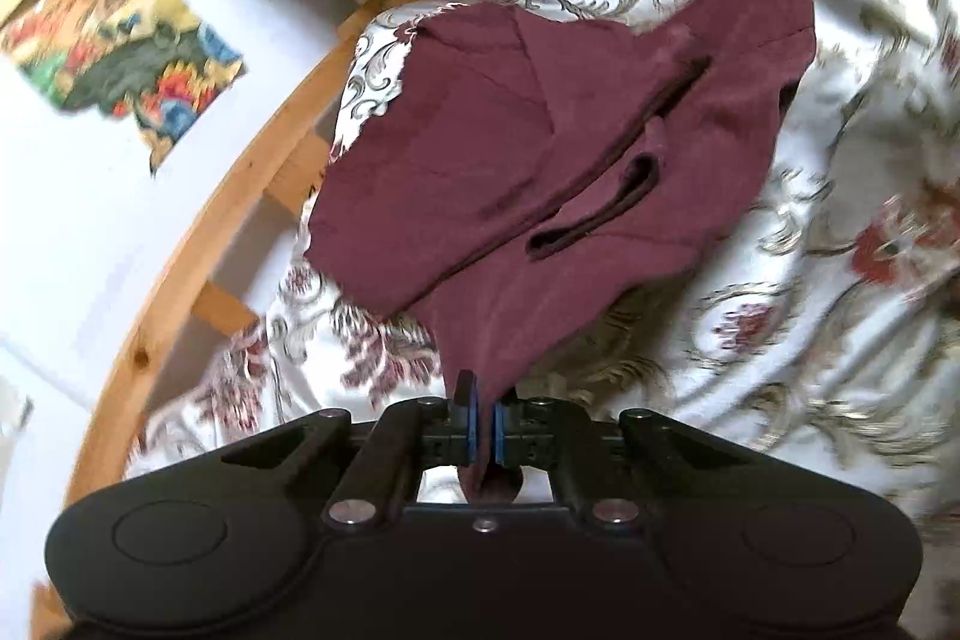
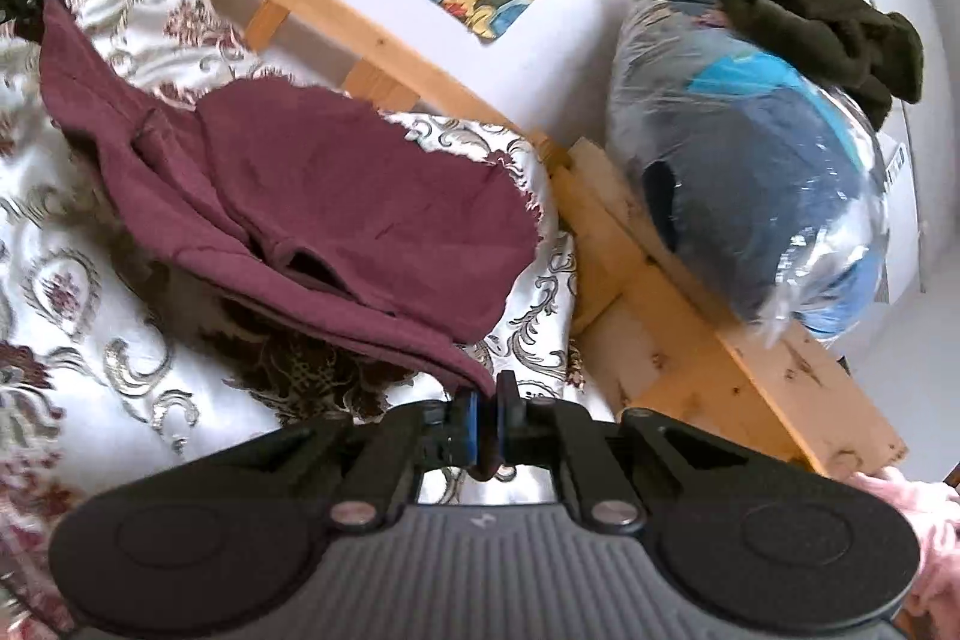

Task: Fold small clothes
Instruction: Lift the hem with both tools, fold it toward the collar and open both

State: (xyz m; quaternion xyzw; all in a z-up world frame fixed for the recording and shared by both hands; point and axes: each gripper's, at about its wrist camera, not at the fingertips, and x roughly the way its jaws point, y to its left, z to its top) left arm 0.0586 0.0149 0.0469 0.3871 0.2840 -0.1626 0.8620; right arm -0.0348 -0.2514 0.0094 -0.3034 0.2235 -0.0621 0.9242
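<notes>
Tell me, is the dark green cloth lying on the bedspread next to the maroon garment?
No, the dark green cloth sits on top of the clear plastic bag, away from the maroon garment.

Soft, even daylight, with blur and strong fisheye bending.
The white wall (image 1: 90,232) is washed out, the bed frame (image 1: 198,244) curves, the maroon garment (image 2: 336,196) throws a dark shadow on the bedspread (image 2: 120,340), the plastic bag (image 2: 840,232) shows glare, edges are smeared.
</notes>
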